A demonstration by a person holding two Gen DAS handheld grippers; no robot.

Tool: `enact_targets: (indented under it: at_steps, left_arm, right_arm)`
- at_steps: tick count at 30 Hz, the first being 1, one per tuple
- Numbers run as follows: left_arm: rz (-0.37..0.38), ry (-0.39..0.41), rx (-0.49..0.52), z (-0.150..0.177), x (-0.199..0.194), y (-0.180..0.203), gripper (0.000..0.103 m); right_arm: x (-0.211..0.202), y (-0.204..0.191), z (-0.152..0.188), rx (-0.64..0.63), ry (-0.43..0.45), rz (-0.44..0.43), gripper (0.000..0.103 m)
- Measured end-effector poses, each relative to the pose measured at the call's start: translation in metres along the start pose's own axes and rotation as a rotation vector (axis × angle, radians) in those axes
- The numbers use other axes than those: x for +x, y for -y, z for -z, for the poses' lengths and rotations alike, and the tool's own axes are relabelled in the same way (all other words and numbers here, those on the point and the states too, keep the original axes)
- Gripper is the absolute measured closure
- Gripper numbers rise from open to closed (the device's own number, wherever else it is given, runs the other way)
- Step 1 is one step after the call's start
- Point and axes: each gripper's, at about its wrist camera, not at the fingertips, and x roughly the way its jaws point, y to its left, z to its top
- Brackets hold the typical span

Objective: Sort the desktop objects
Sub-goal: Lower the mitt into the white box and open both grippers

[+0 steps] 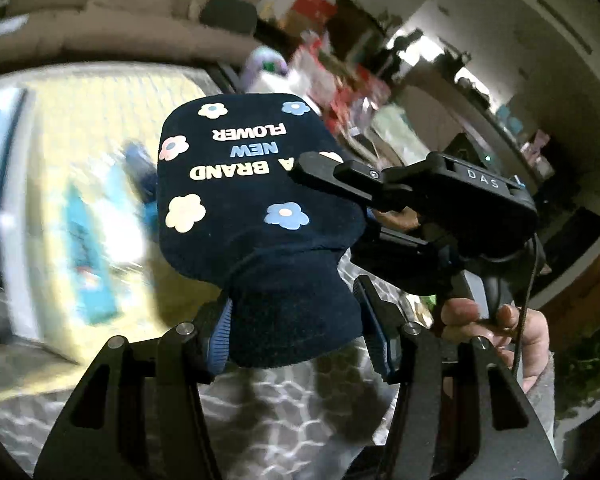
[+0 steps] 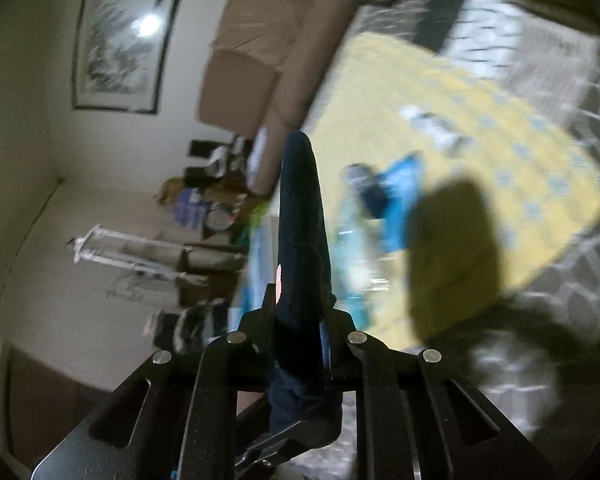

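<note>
both tools clamped on one navy pouch

our left tool [image 1: 296, 340] pinches the flowered pouch [image 1: 244, 184] at its near end; our right tool [image 2: 300, 320], nearly together, grips its edge.

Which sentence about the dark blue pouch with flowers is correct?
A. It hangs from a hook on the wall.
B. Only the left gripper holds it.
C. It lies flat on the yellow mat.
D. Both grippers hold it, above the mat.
D: the left gripper pinches the pouch at its near end, and the right gripper clamps its edge.
</note>
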Motion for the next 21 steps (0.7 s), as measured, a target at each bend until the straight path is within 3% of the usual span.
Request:
enact_targets:
  at_steps: [7, 12, 17, 21]
  left_arm:
    - [-0.127, 0.075, -0.046, -0.019, -0.082, -0.071, 0.05]
    - [-0.218, 0.068, -0.091, -0.019, -0.119, -0.125, 0.05]
    - [-0.249, 0.035, -0.163, -0.007, -0.135, -0.173, 0.05]
    - [-0.265, -0.009, -0.177, 0.004, -0.126, -0.19, 0.05]
  right_arm:
    - [0.109, -0.06, 0.027, -0.063, -0.12, -0.076, 0.087]
    - [0.197, -0.075, 0.051, -0.061, -0.22, -0.077, 0.087]
    - [0.262, -0.074, 0.071, -0.086, -0.309, 0.007, 0.087]
    - [0.295, -0.085, 0.084, -0.233, -0.367, 0.194, 0.084]
